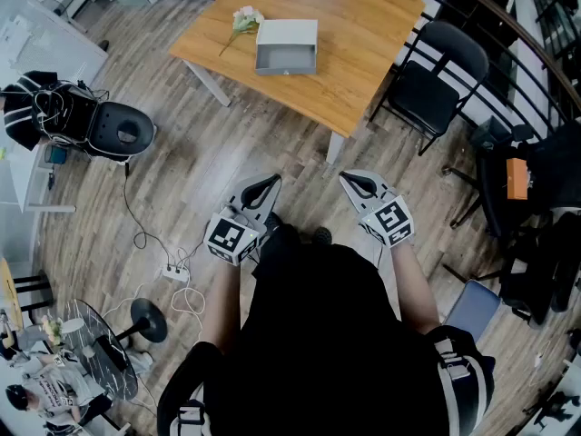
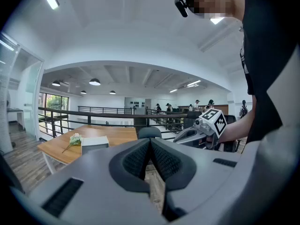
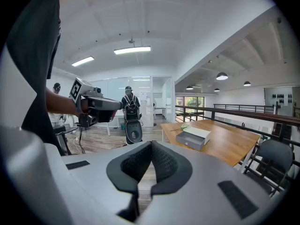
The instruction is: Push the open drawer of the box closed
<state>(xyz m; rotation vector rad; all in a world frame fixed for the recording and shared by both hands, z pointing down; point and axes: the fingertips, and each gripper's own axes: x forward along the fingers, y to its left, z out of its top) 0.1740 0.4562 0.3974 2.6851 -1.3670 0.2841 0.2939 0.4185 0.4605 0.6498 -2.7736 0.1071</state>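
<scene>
A small white box point(image 1: 288, 33) stands on the wooden table point(image 1: 354, 53) far ahead of me, its grey drawer point(image 1: 285, 60) pulled out toward me. The box point(image 2: 95, 142) also shows small in the left gripper view, and the drawer point(image 3: 191, 141) in the right gripper view. My left gripper point(image 1: 269, 183) and right gripper point(image 1: 350, 179) are held side by side over the floor, well short of the table. Both are shut and empty: the left gripper's point(image 2: 150, 142) pads meet at the tip, and so do the right gripper's point(image 3: 151, 146).
A white flower sprig point(image 1: 241, 20) lies left of the box. Black chairs point(image 1: 434, 78) stand at the table's right, beside a curved railing point(image 1: 508, 25). A black stool point(image 1: 122, 131) is at the left. A power strip with cables point(image 1: 176, 272) lies on the floor.
</scene>
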